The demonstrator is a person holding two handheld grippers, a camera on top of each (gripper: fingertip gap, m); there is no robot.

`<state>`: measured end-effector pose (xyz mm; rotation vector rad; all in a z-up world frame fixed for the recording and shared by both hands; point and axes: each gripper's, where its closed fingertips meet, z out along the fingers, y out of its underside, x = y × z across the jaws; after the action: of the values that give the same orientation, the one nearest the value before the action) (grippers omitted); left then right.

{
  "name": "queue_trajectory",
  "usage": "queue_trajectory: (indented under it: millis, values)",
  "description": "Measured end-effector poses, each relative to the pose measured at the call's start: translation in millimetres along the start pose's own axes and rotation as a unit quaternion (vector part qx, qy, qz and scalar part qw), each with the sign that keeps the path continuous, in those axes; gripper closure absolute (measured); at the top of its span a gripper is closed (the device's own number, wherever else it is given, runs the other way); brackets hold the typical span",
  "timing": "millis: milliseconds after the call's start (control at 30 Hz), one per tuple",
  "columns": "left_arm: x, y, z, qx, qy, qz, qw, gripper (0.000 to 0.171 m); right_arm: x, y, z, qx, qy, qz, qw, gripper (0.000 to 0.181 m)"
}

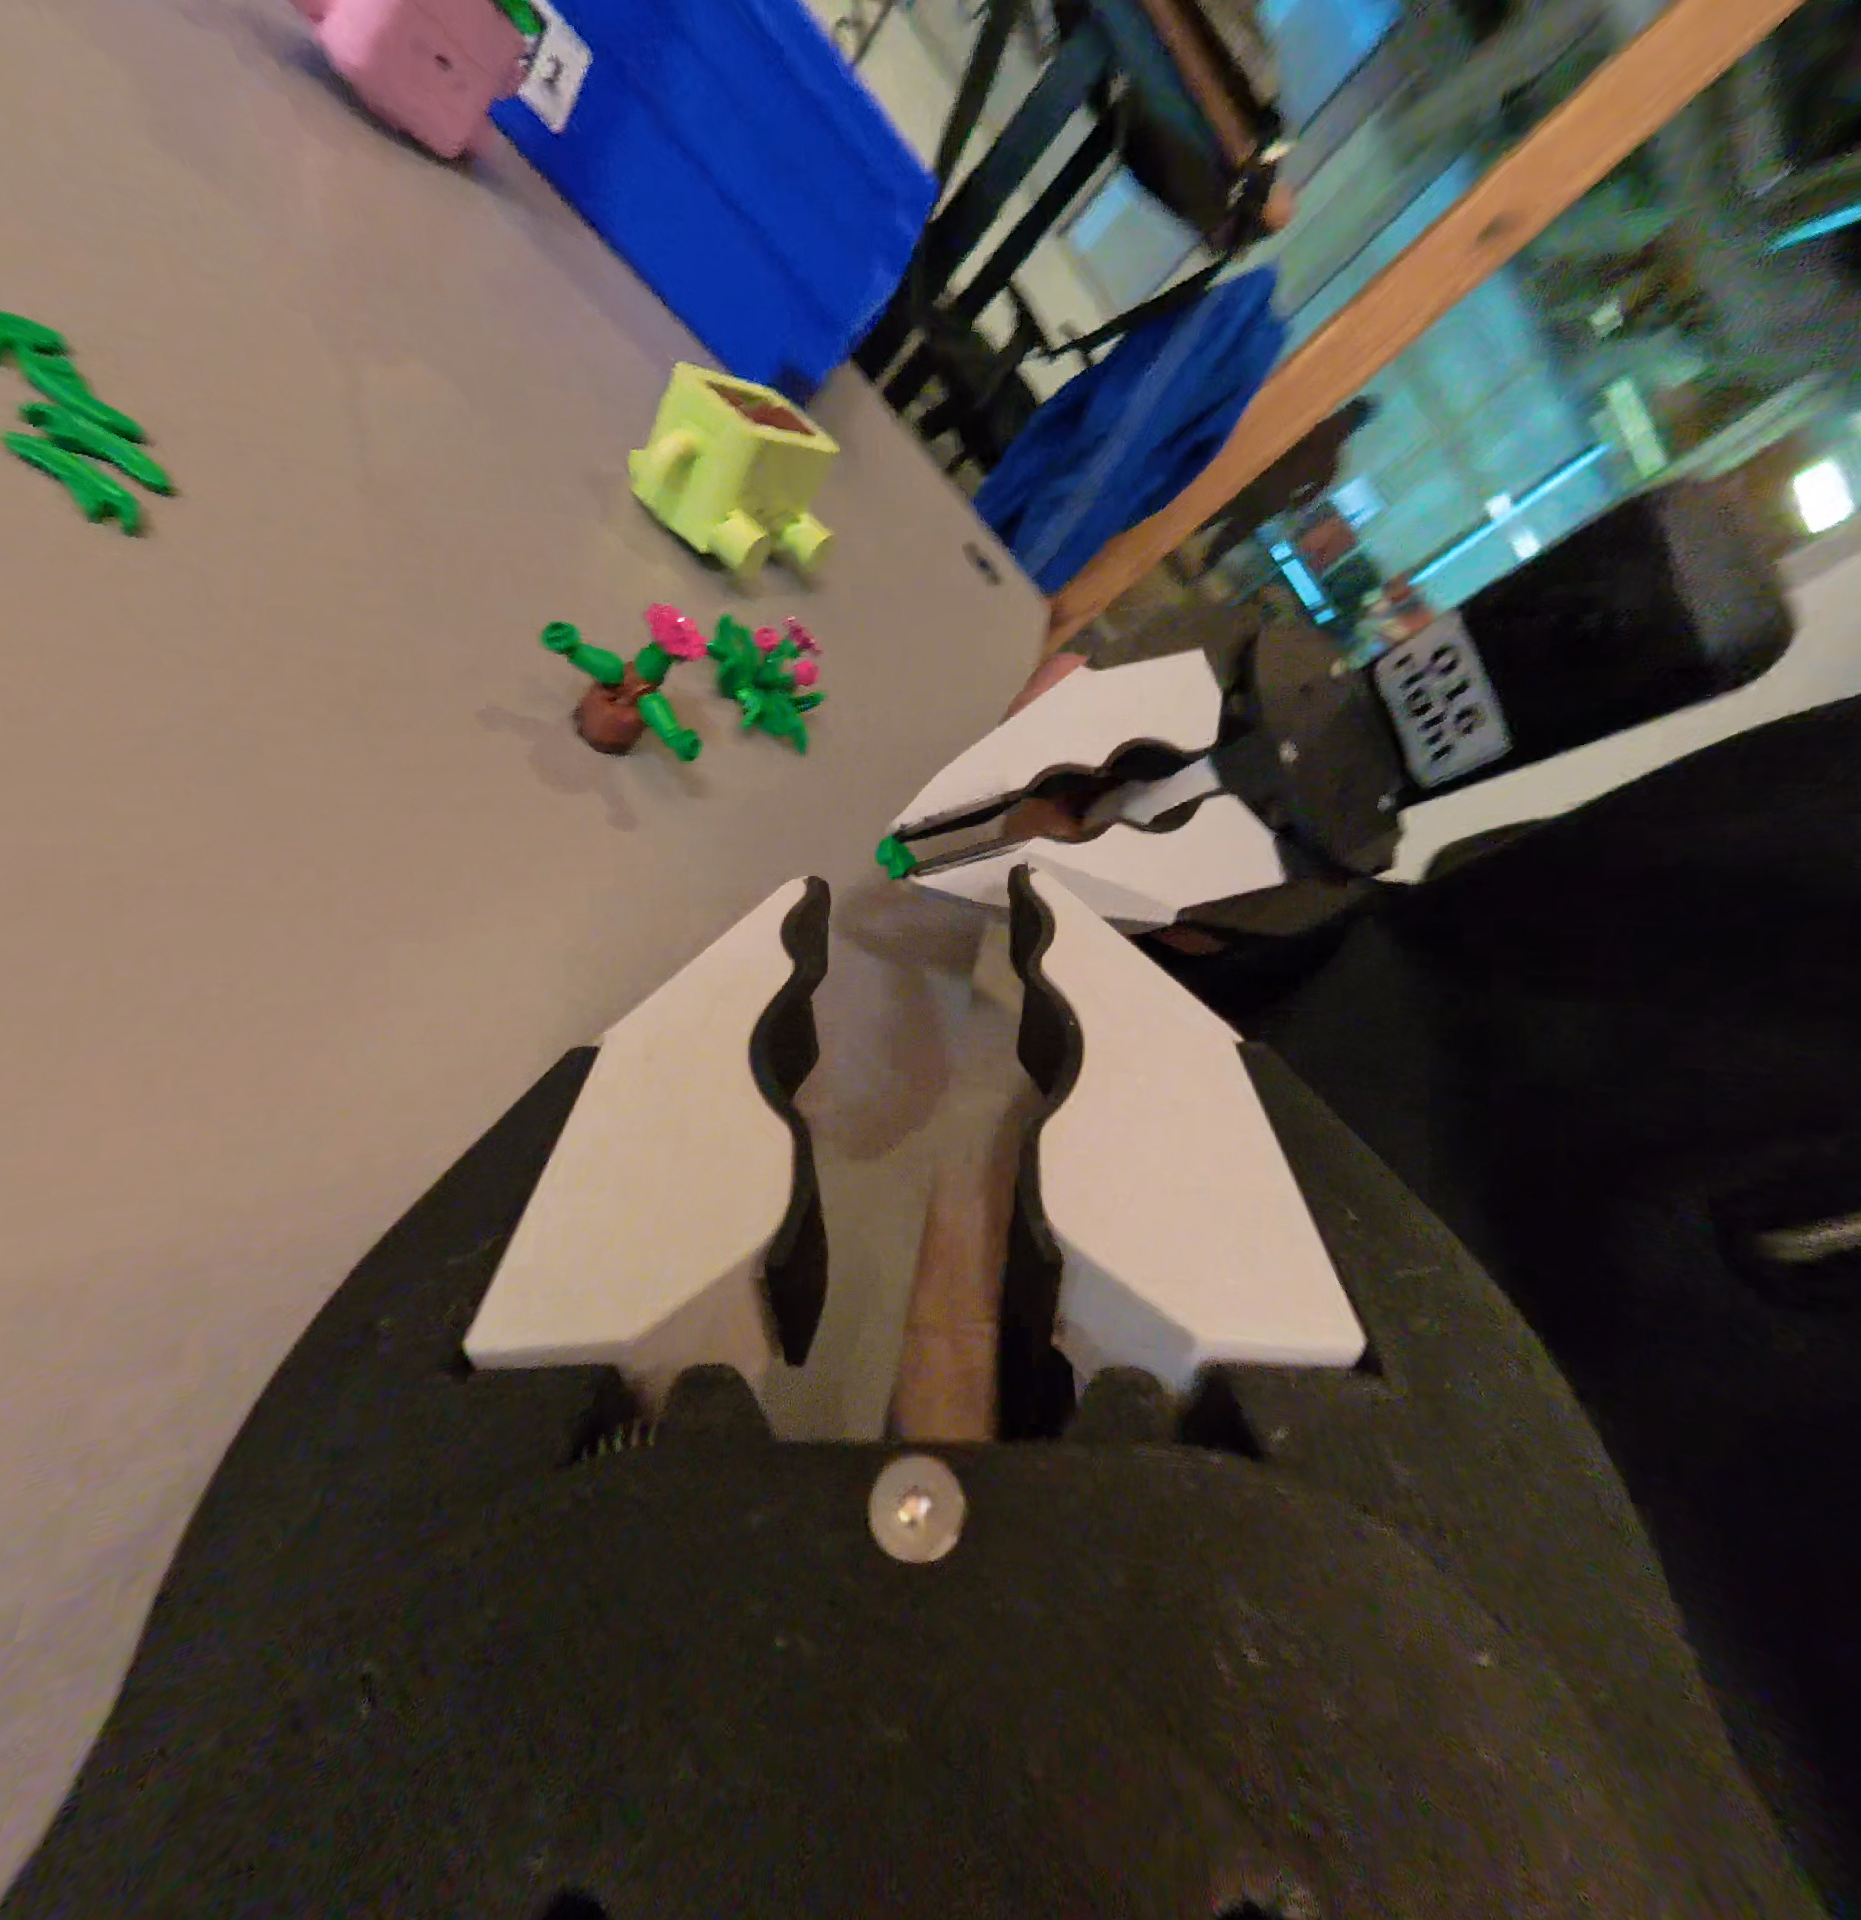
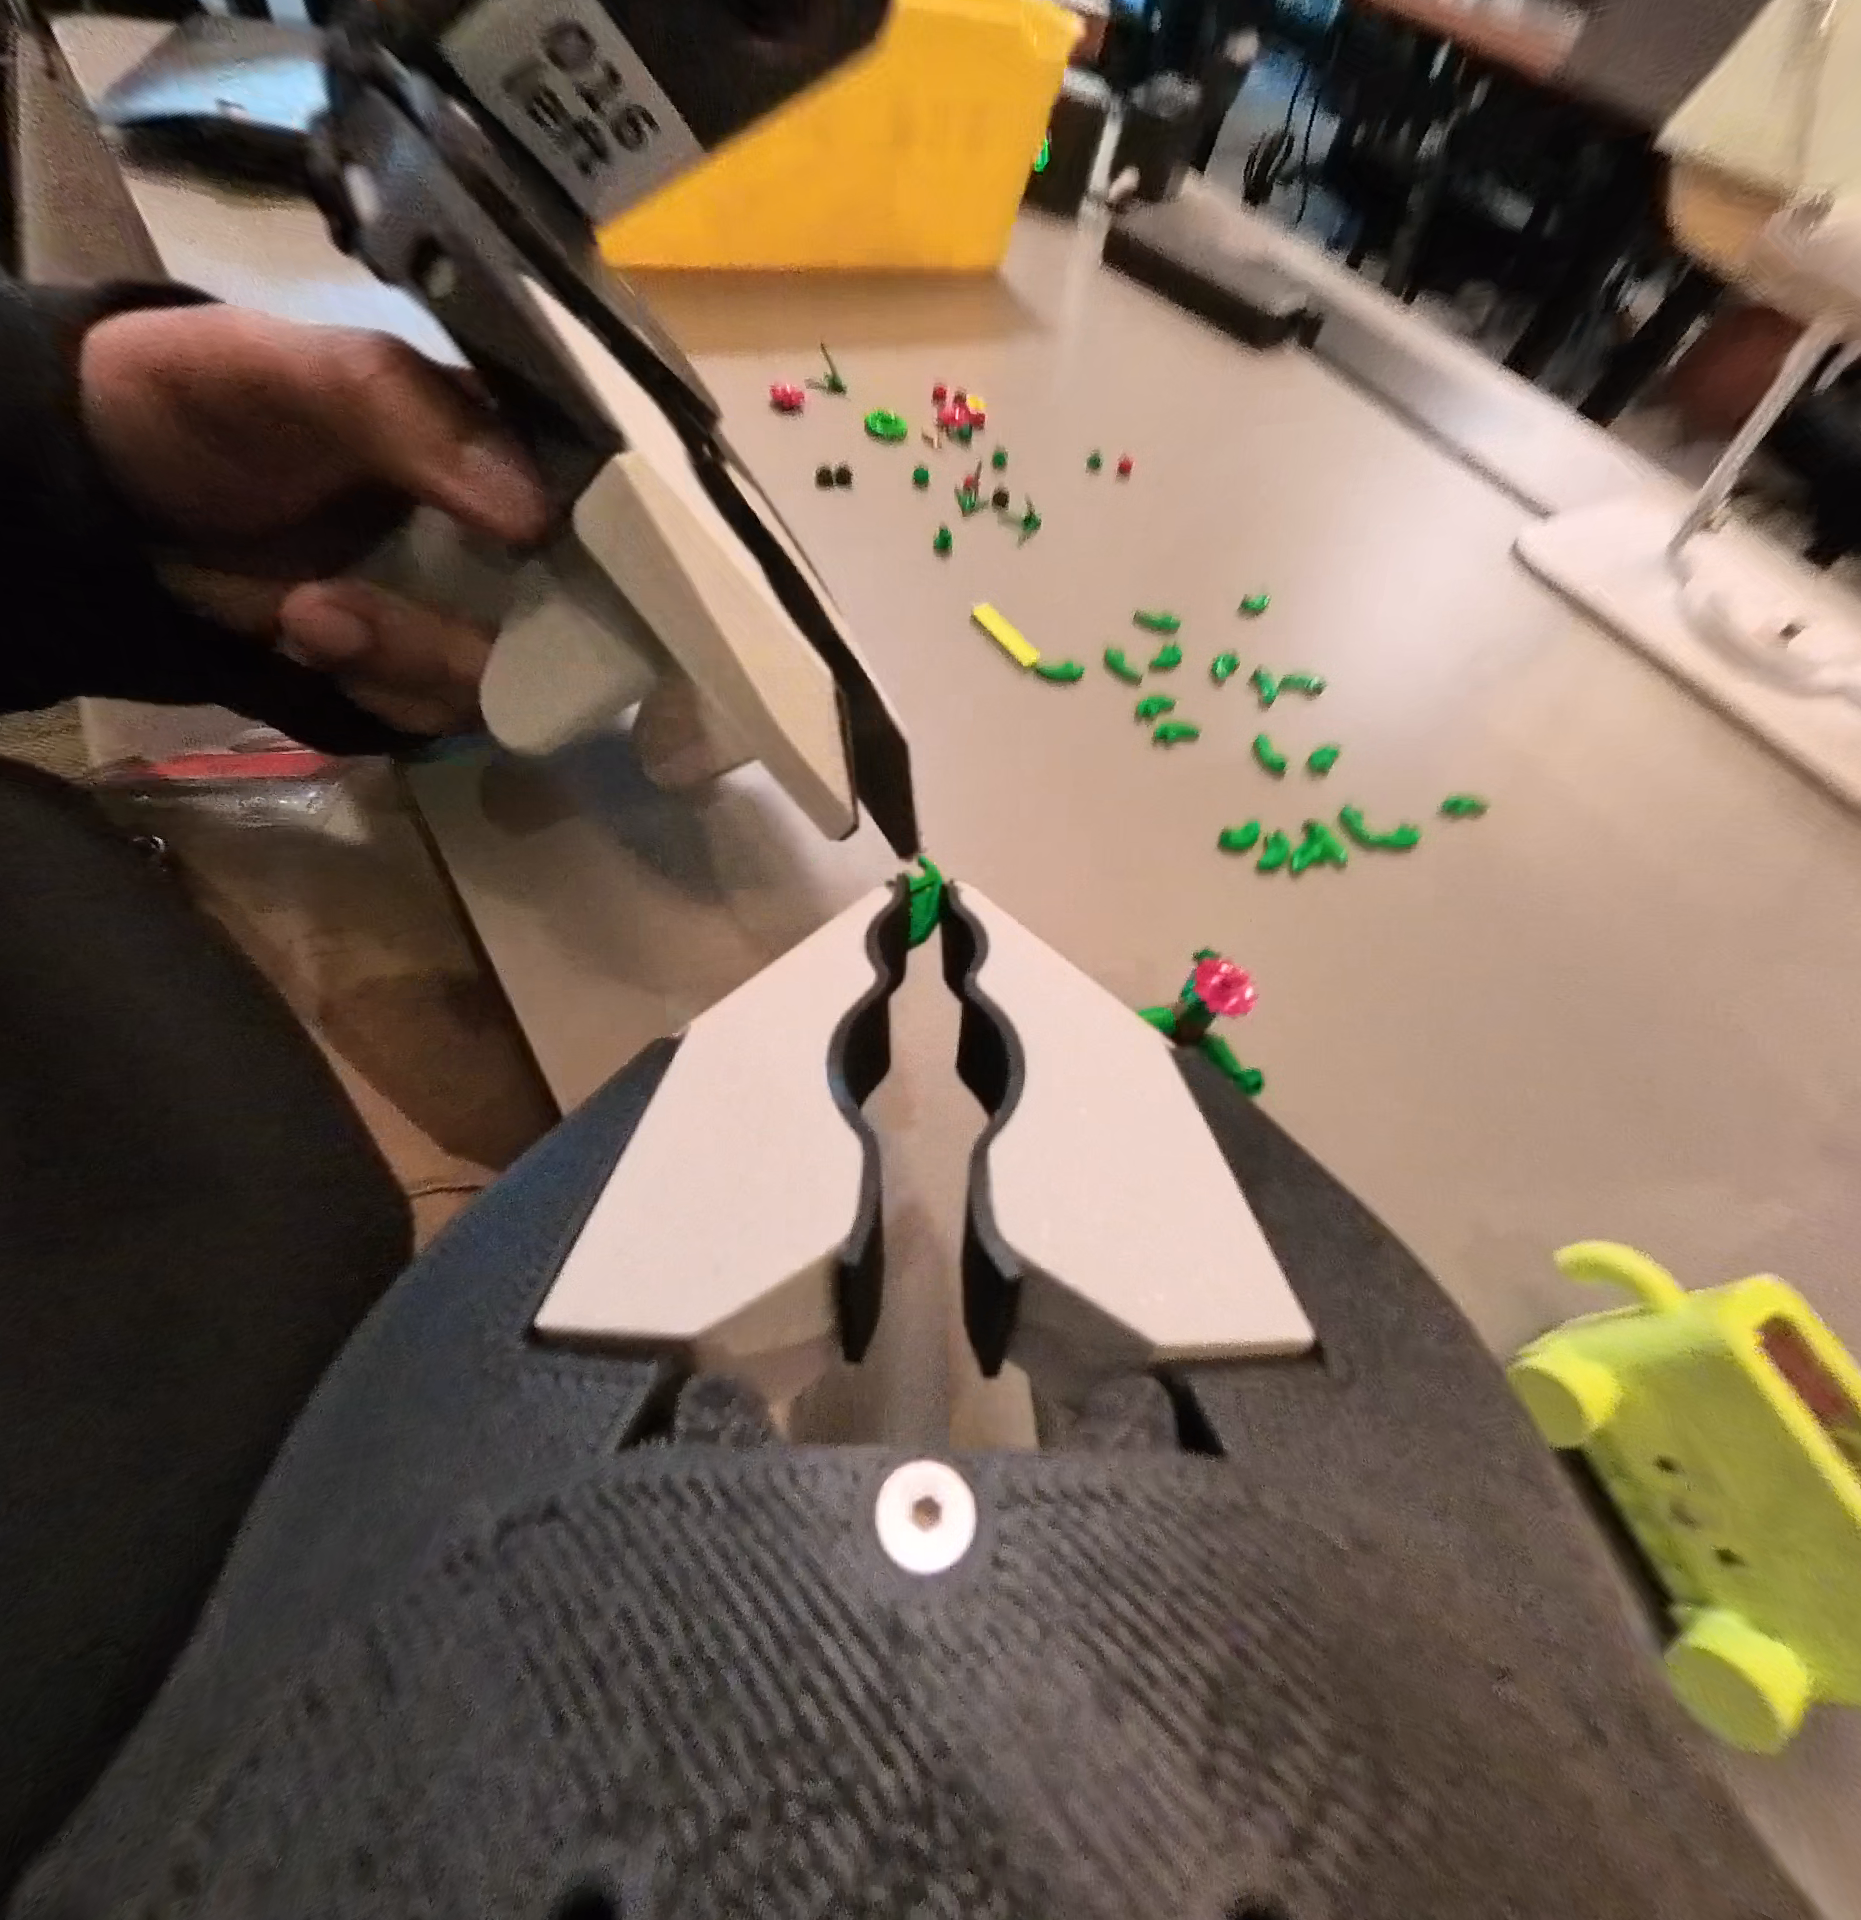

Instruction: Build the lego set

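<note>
My right gripper [image 2: 924,902] is shut on a small green lego piece [image 2: 924,899] at its fingertips; it also shows in the left wrist view [image 1: 898,854] with the green piece [image 1: 892,856]. My left gripper [image 1: 918,883] is open and empty, its tips just beside the right gripper's tips; in the right wrist view it [image 2: 895,821] comes in from the upper left. A lime green lego pot [image 1: 734,468] lies on the grey table [image 1: 282,727], also in the right wrist view [image 2: 1726,1475]. Two small flower plants [image 1: 635,681] [image 1: 770,681] lie near it.
Several loose green leaf pieces [image 2: 1269,727] and small red and green bits [image 2: 947,447] are scattered on the table. A yellow strip [image 2: 1004,634] lies among them. A yellow bin [image 2: 853,156], a blue bin [image 1: 718,177] and a pink block [image 1: 417,62] stand at the table's edges. Both grippers' tips are close together, under 4 cm apart. The lime green lego pot [image 1: 734,468] sits 15 centimeters or so from the ends of my right fingers. Seen from the right wrist view [image 2: 1667,1344] as well.
</note>
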<state>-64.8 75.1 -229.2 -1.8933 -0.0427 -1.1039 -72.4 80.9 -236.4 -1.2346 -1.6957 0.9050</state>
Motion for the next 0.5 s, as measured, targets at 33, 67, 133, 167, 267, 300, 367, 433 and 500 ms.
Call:
queue_trajectory:
  millis: [33,67,133,167,267,300,367,433,500]
  values:
    - [2,-1,-1,0.006,0.013,-0.014,1.000,0.138,-1,-4,-2,0.010,0.005,-0.017,1.000,0.177]
    - [2,-2,-2,0.009,0.021,-0.022,0.999,0.139,-2,-8,-4,0.019,0.007,-0.031,0.999,0.177]
    - [4,-3,-3,0.015,0.033,-0.035,0.999,0.146,-7,-16,-7,0.038,0.002,-0.048,0.998,0.177]
    - [7,-4,-4,0.020,0.045,-0.043,0.998,0.151,-11,-19,-8,0.044,-0.005,-0.052,0.998,0.178]
    - [18,-7,-6,0.028,0.087,-0.055,0.994,0.168,-14,-24,-11,0.054,-0.003,-0.071,0.996,0.178]
    - [20,-7,-6,0.028,0.093,-0.056,0.994,0.170,-14,-25,-12,0.054,0.000,-0.077,0.996,0.178]
    - [22,-7,-6,0.025,0.101,-0.053,0.993,0.170,-16,-27,-14,0.061,0.000,-0.083,0.995,0.178]
    - [24,-8,-8,0.025,0.108,-0.050,0.993,0.171,-17,-29,-15,0.068,-0.002,-0.077,0.995,0.178]
    - [25,-10,-9,0.031,0.114,-0.052,0.992,0.171,-16,-32,-15,0.081,-0.001,-0.059,0.995,0.181]
